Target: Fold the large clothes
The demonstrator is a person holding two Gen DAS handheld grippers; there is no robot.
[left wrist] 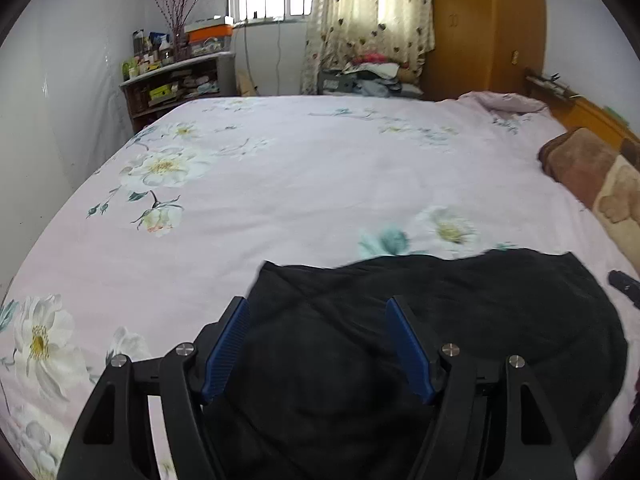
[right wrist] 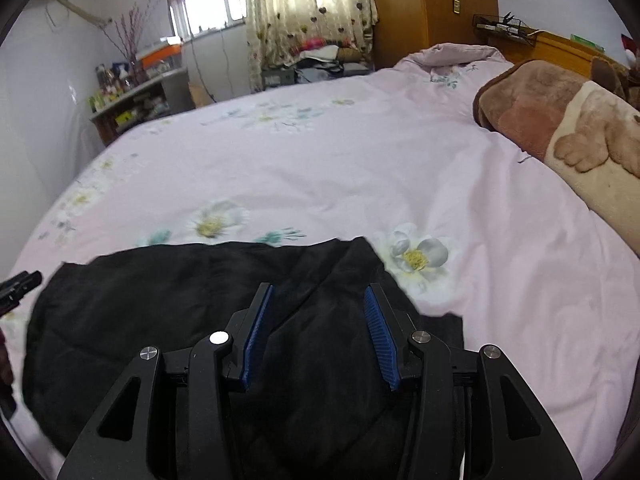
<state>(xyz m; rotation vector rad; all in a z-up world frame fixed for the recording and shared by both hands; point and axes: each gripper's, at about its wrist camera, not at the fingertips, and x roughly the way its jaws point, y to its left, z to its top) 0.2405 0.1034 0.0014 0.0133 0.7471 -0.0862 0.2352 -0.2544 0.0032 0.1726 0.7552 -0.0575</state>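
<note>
Left gripper [left wrist: 318,308] and right gripper [right wrist: 319,294] fingers spread, empty, over black garment [left wrist: 460,312], near edge hidden

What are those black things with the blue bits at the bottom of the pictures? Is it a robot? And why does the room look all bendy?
It's no robot. A person holds one grabbing tool in each hand, like big tongs with two blue-padded fingers. Each tool carries a small camera that looks out along its fingers, so one picture comes from the left tongs and the other from the right tongs. The wide lens makes the room look bendy.

Both tongs are open and hold nothing. Under them lies a black garment on a bed with a pink flowered sheet. That is the big piece of clothing to be folded. A brown blanket with a bear on it lies by the headboard.
</note>
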